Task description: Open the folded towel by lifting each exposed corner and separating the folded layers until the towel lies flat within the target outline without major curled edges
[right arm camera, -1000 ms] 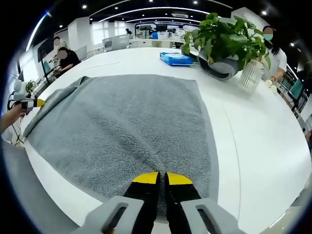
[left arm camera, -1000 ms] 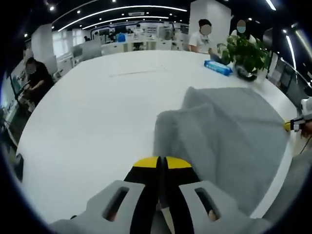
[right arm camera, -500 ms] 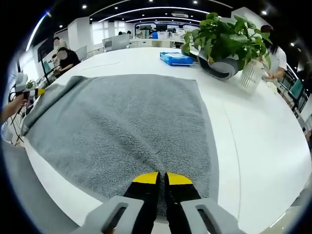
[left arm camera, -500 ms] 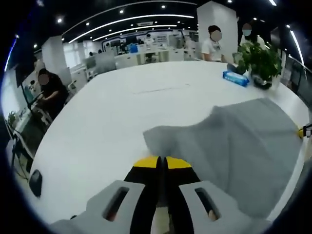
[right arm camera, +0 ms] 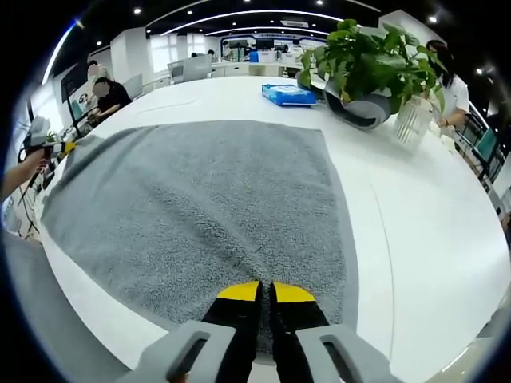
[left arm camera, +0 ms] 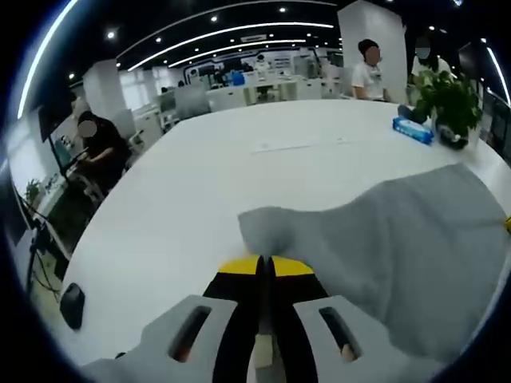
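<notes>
Right gripper view: fuzzy grey towel [right arm camera: 207, 207], seemingly flat.

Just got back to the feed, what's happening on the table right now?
A person holds a pair of tongs in each hand and is spreading a grey towel on a white table. The left tongs are shut on one towel corner, the right tongs on the opposite edge. The towel looks mostly flat, apart from the corner the left tongs hold.
</notes>
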Action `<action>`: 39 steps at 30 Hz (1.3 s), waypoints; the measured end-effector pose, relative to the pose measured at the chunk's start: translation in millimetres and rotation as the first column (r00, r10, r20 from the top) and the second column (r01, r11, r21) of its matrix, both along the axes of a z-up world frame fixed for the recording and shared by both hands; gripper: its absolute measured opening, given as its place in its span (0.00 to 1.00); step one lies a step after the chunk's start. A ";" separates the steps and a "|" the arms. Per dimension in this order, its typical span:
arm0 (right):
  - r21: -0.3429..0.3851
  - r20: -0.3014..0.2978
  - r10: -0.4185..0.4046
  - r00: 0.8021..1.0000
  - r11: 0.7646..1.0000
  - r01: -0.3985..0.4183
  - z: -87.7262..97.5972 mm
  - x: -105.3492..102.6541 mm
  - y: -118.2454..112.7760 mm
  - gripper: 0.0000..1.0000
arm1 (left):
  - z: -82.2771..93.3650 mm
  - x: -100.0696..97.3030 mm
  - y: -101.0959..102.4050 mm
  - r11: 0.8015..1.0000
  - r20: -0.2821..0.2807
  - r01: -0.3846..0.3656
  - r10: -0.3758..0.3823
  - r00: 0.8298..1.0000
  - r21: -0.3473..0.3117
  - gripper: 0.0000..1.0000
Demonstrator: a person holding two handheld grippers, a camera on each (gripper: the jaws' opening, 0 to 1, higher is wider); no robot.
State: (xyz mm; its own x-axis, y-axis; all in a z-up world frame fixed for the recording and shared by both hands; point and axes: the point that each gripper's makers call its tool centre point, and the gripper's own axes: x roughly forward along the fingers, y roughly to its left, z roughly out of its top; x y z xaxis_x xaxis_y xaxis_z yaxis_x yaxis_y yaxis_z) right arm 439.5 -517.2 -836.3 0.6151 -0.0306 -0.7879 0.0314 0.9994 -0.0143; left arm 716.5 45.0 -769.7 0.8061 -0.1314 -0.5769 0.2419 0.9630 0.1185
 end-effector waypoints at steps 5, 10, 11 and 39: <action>-0.001 -0.002 0.004 1.000 1.000 -0.004 0.0 0.0 0.1 0.01 | -11.1 0.9 5.7 1.000 -0.013 -0.026 0.026 1.000 0.015 0.04; -0.015 0.014 0.014 1.000 1.000 -0.014 0.0 -0.4 0.8 0.01 | -13.2 -5.9 10.7 0.998 0.000 -0.037 0.037 0.999 0.044 0.06; -0.019 0.024 0.024 0.999 1.000 -0.023 0.0 -0.7 0.8 0.02 | -12.8 -8.0 11.1 0.999 -0.001 -0.042 0.042 0.999 0.035 0.07; 0.072 0.051 0.177 0.983 0.981 -0.180 5.1 30.4 33.8 0.56 | -46.4 -110.2 -37.3 0.967 -0.200 0.171 -0.208 0.957 -0.190 0.27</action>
State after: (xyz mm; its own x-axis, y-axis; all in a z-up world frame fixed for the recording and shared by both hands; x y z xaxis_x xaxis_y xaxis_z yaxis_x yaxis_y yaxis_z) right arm 469.9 -483.5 -831.2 0.6394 0.1418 -0.7557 -0.1484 0.9871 0.0597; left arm 606.2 7.7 -816.1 0.6149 -0.3803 -0.6908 0.4236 0.8982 -0.1173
